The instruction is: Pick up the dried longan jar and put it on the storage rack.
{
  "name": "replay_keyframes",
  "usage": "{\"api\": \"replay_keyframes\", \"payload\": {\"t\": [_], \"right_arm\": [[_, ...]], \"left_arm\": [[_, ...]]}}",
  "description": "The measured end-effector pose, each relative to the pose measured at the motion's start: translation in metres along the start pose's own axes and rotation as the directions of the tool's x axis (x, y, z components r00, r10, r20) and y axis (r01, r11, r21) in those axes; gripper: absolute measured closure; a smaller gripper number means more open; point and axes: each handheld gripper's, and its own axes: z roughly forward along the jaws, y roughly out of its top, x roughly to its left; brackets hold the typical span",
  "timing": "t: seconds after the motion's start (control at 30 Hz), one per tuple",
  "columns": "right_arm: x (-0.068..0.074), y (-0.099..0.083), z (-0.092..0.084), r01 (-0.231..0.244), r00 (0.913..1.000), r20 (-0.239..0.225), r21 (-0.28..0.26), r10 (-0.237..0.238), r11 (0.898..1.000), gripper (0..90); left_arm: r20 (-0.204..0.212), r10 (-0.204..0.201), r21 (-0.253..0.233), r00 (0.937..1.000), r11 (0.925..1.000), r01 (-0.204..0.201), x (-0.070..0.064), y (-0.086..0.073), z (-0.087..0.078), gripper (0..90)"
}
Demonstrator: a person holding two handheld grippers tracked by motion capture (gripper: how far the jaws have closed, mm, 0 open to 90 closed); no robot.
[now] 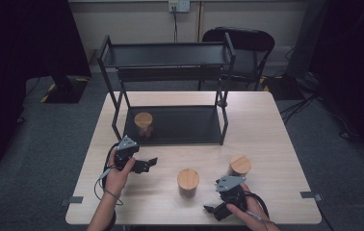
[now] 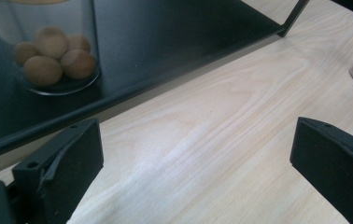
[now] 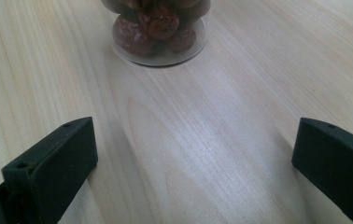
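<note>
I am holding both tongs low over the near half of the desk (image 1: 266, 125), each one spread wide and gripping nothing. My right tongs (image 1: 210, 210) are hovering at the near edge, jaws pointing toward the middle jar (image 1: 188, 182), which is standing upright just ahead of them and a little to the left; in the right gripper view its glass base, packed with dark reddish fruit, is sitting straight ahead of the gap, between the lines of the two jaws. The jar is standing with its long axis vertical and its wooden lid on, so I am judging that a level, straight-in approach should put a jaw on either side. The second jar (image 1: 240, 165) is standing just beyond the right tongs, slightly to their right, apart from the first. My left tongs (image 1: 152, 161) are pointing across the desk toward the middle jar, but are lying farther from it than the right pair. Beyond the left tongs, the third jar (image 2: 55, 56), holding pale round nuts, is standing on the lower shelf of the black rack (image 1: 180, 126).
</note>
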Motion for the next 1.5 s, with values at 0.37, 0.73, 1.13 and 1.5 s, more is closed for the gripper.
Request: {"api": "replay_keyframes", "payload": {"t": [0.37, 0.73, 1.13, 1.5], "right_arm": [[0.000, 0.000, 0.000, 0.000, 1.0000, 0.000, 0.000, 0.000, 1.000, 0.0], [0.000, 0.000, 0.000, -0.001, 1.0000, 0.000, 0.000, 0.001, 1.000, 0.0], [0.000, 0.000, 0.000, -0.002, 1.0000, 0.001, 0.001, 0.002, 1.000, 0.0], [0.001, 0.000, 0.000, -0.003, 1.0000, 0.001, 0.001, 0.003, 1.000, 0.0]], "left_arm": [[0.004, 0.001, 0.005, 1.0000, 1.0000, -0.001, 0.003, -0.004, -0.009, 2.4], [0.023, 0.018, 0.005, 0.9996, 0.9998, -0.018, 0.004, -0.010, -0.015, 2.4], [0.025, 0.021, 0.029, 0.9995, 0.9994, -0.021, 0.007, -0.018, -0.023, 2.4], [0.016, 0.025, 0.044, 0.9996, 0.9987, -0.025, 0.008, -0.025, -0.027, 2.4]]}}
